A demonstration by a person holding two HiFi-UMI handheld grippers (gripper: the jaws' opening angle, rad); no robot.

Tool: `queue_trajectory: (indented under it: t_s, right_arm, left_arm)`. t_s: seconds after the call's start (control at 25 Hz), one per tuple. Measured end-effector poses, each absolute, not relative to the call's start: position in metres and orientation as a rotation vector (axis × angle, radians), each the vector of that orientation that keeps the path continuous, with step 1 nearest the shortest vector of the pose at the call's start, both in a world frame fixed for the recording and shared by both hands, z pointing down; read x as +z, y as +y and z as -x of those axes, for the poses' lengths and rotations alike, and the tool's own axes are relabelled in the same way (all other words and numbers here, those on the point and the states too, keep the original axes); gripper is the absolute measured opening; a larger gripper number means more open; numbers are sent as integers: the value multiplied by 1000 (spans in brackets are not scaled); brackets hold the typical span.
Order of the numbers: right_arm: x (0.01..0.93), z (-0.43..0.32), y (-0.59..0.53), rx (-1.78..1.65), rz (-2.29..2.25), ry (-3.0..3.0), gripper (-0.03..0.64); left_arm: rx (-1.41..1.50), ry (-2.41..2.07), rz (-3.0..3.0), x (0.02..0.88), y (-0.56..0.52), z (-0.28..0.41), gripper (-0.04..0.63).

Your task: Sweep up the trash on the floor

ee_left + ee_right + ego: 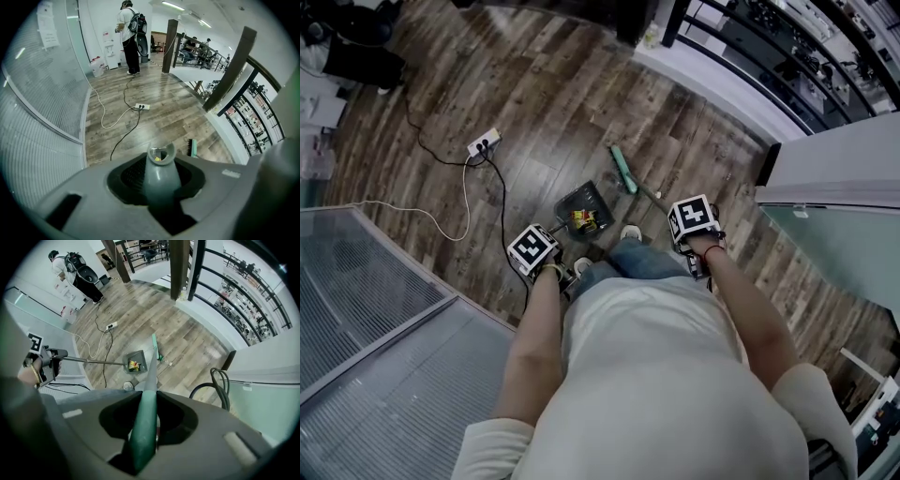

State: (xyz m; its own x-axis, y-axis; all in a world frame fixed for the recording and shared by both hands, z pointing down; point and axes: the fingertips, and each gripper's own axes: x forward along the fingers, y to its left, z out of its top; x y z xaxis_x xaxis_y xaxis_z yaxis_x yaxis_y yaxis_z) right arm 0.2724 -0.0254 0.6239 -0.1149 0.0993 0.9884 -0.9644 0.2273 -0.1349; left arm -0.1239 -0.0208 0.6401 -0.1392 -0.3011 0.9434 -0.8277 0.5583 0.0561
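Wooden floor [581,112] open around the dustpan [587,198] — left gripper [161,185] clamps its handle, right gripper [144,427] the broom [151,376].

Left gripper [159,193] jaws clamped on grey dustpan handle [159,171]. Green brush head [192,147] lies on wood floor [164,117], right of handle. Power strip [142,107] beyond.

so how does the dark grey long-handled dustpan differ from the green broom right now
Colour: the dark grey dustpan has a grey handle; the green broom has a green head and grip.
Load: the dustpan holds colourful trash; the broom carries nothing.
Grip: the left gripper is shut on the dustpan's handle, the right gripper on the broom's.
Shared: both are long-handled, with their working ends down on the wooden floor.
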Motion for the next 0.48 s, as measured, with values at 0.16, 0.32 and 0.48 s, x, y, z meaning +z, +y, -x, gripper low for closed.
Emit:
queue_trajectory:
  t_s: [0.16, 0.32, 0.48]
  right_arm:
    - [628, -289, -40, 1142, -928, -1332, 96]
    - [632, -310, -54, 1106, -927, -1328, 96]
    - [638, -330, -65, 1061, -919, -1305, 97]
  left_arm:
    - [621, -1715, -943, 641, -27, 117, 101]
    - [626, -1718, -935, 641, -30, 115, 101]
    - [632, -1717, -934, 641, -34, 117, 101]
